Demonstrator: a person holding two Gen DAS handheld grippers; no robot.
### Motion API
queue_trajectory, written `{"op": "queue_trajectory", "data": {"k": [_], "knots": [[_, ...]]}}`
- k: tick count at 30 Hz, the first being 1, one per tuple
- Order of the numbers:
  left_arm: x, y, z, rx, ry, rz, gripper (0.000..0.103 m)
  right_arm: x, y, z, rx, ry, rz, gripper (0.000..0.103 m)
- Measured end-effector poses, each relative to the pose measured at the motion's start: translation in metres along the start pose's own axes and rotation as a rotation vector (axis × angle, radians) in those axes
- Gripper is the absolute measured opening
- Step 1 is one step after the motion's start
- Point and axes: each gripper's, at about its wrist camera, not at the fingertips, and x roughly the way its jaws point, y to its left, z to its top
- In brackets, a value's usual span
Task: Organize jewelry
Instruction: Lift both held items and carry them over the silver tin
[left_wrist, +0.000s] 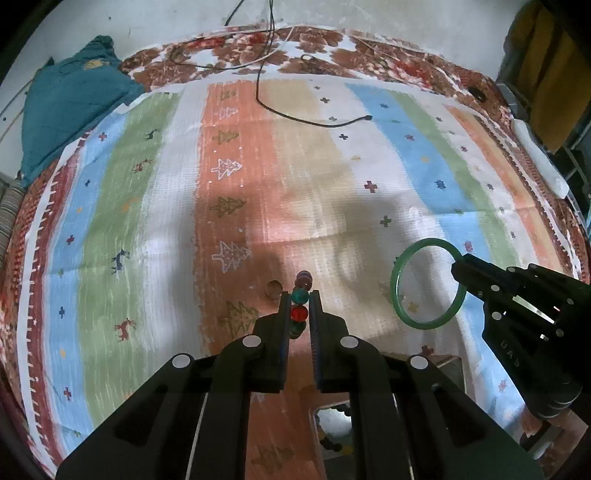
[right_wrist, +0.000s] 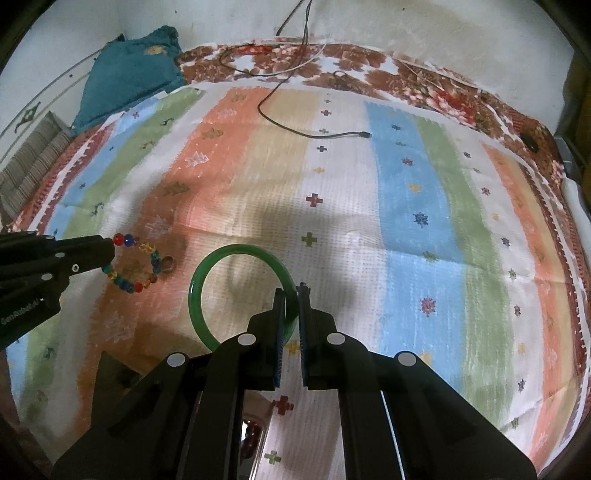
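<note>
Left claw (left_wrist: 299, 308): closed on a beaded bracelet (right_wrist: 135, 266). In the left wrist view a red bead and a teal bead sit pinched between the two fingers; the right wrist view shows the rest of the multicoloured loop hanging free beyond the claw tip, above the striped blanket (left_wrist: 424, 170). A small ring (right_wrist: 167, 264) appears at the far side of the loop; whether it is attached to the bracelet or lies on the blanket cannot be told.

Right claw (right_wrist: 291, 306): closed on a green bangle (right_wrist: 236, 254). The fingers clamp the bangle's right-hand rim, and the hoop stands out to the left of the claw, clear of the blanket, with its shadow visible on the fabric beneath.

Container: an open box (left_wrist: 448, 363) lies below both claws, partly hidden by them. Its wooden edge shows beside the left claw, and a pale compartment (left_wrist: 334, 424) between the fingers' bases holds dark beads at its rim. In the right wrist view a compartment holds reddish-brown beads (right_wrist: 253, 432). Further contents are hidden.

Surroundings: a black cable (left_wrist: 314, 122) lies across the far part of the blanket, and a teal cushion (left_wrist: 74, 96) rests at its far left corner
</note>
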Motion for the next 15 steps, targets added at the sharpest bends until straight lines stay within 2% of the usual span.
{"op": "queue_trajectory", "data": {"k": [15], "knots": [[-0.035,-0.01,-0.015,0.003,-0.063,-0.028,0.009,-0.026,0.0,-0.012,0.007,-0.035,0.006,0.008]]}}
